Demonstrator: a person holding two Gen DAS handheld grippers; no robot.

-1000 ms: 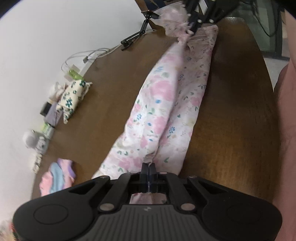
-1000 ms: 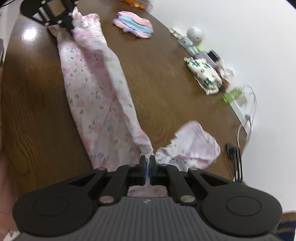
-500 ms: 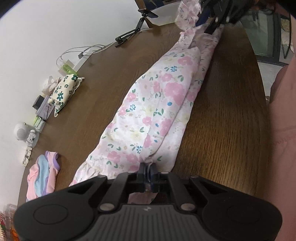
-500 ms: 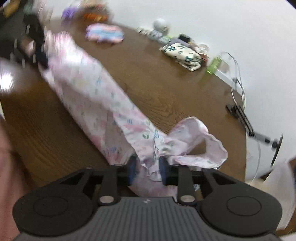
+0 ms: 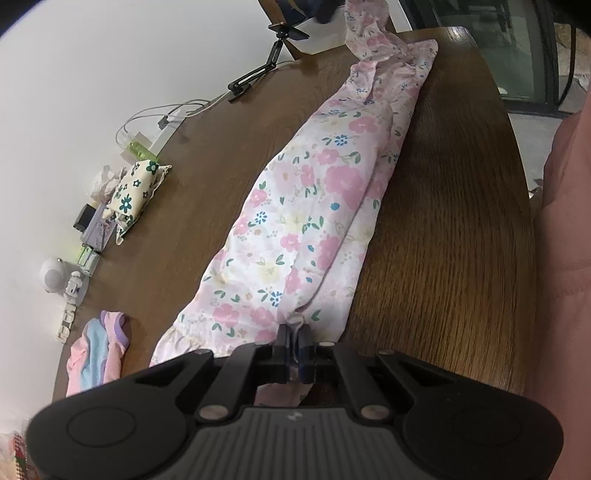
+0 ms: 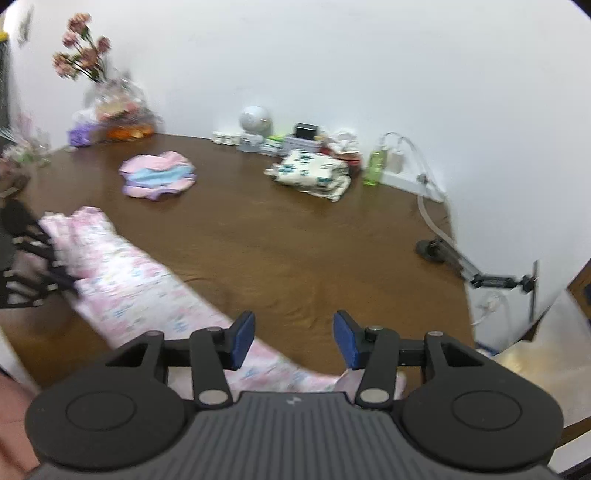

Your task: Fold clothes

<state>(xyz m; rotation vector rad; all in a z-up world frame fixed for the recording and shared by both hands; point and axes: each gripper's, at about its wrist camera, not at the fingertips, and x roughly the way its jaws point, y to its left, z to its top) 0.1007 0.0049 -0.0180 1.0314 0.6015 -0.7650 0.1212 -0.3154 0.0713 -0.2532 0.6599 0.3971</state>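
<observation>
A long pink floral garment (image 5: 314, 206) lies stretched along the brown wooden table (image 5: 443, 240). My left gripper (image 5: 294, 345) is shut on its near end, the cloth bunched between the blue pads. The far end (image 5: 369, 26) is crumpled at the table's far edge. In the right wrist view the same garment (image 6: 140, 291) runs from the left gripper (image 6: 33, 266) at the left down under my right gripper (image 6: 293, 338), which stands open and raised above the cloth with nothing between its fingers.
A folded pink, blue and purple garment (image 6: 157, 175) and a folded white cloth with dark flowers (image 6: 312, 175) lie toward the wall. Small clutter, a green bottle (image 6: 375, 166), cables and a black clamp arm (image 6: 476, 273) line the table's far edge. A flower bouquet (image 6: 107, 107) stands far left.
My right gripper has opened, let go of the garment's end, lifted and swung to face the wall. The left gripper stays shut on its end, and the garment now lies flatter.
</observation>
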